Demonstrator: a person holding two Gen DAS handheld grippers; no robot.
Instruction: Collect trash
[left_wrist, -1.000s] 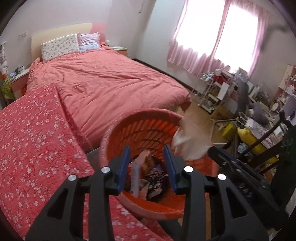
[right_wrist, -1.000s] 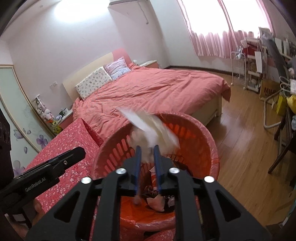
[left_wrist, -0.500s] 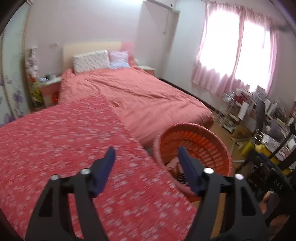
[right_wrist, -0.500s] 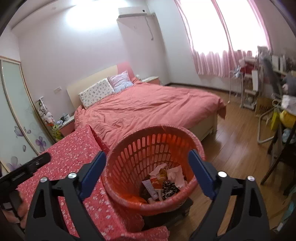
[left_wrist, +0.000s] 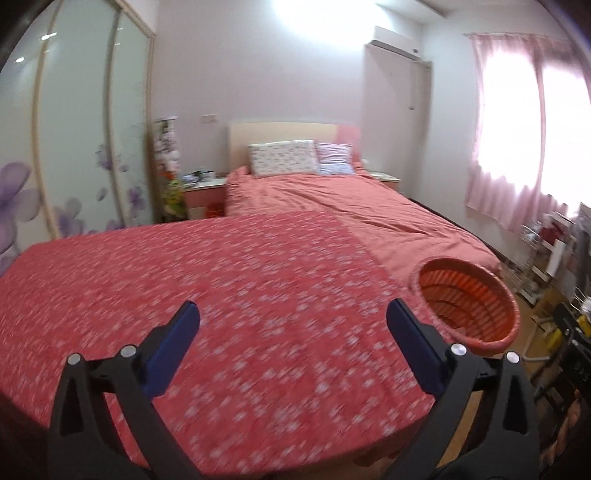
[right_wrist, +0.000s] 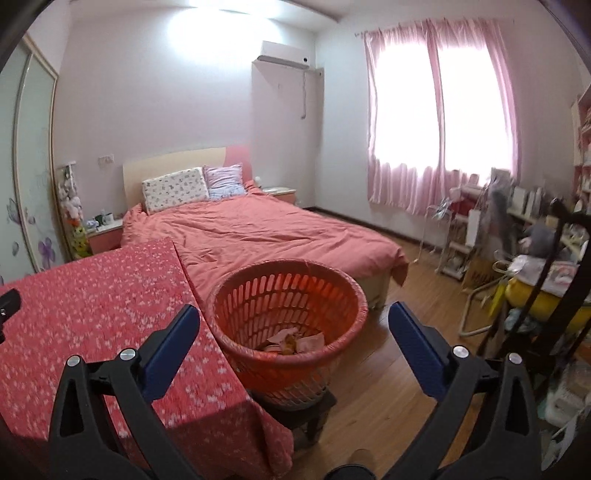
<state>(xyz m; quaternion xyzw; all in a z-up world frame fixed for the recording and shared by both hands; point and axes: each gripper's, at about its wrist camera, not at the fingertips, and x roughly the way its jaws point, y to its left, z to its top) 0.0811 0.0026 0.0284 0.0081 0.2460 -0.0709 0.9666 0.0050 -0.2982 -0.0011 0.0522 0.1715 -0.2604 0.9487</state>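
Here, floral red tablecloth (left_wrist: 240, 295) beside orange basket (right_wrist: 288, 295); both grippers' jaws opening, empty.

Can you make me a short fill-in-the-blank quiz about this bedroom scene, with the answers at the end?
1. The trash lies inside the orange ____.
2. The basket stands on a small dark stool on the ____ floor.
3. Nothing sits between the fingers of the right hand-held gripper, whose jaws are ____.
4. The curtains over the window are ____.

Answers: basket; wooden; opening; pink
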